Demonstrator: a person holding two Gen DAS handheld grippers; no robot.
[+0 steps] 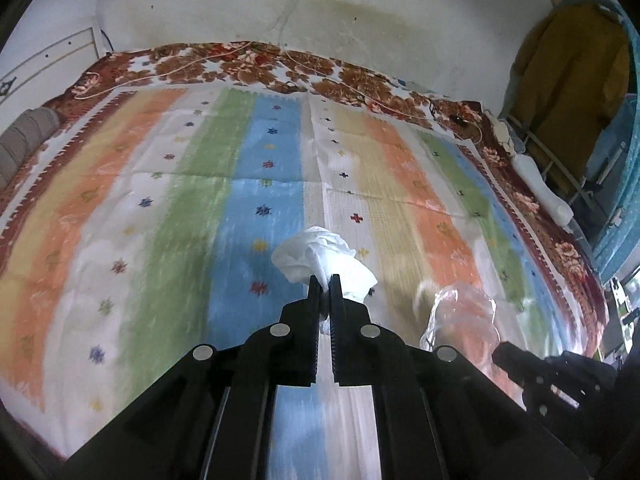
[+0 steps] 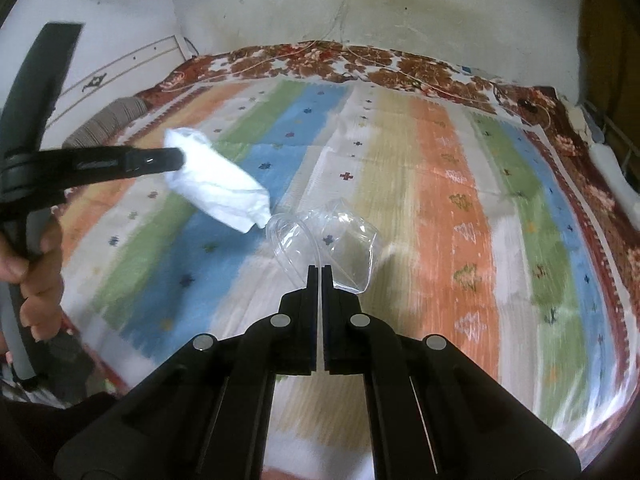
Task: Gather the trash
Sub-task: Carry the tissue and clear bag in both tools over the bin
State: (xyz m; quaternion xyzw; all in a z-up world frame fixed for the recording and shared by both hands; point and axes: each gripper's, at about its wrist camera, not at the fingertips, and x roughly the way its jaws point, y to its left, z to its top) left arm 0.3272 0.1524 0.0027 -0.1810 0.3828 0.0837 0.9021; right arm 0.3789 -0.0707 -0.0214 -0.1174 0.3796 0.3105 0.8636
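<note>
The left hand-held gripper (image 1: 325, 280) is clenched on a crumpled white tissue (image 1: 320, 258), which bulges out above the fingertips at lower centre of the left view. In the right view the same tissue (image 2: 218, 184) hangs from that gripper (image 2: 180, 159) at left of frame, clear above the bed (image 2: 452, 200).

The right hand-held gripper (image 2: 320, 270) is clenched on the rim of a clear plastic cup (image 2: 332, 240), just above centre-bottom of its view; the cup (image 1: 464, 316) also shows at lower right of the left view.

Judging by looks, both are very light. The tissue is soft and will deform, so a pinch anywhere in the wad serves, though a thin fold could slip or tear. The cup is thin, slick and crushable; a grip across the rim wall is best, firm enough not to slide.
</note>
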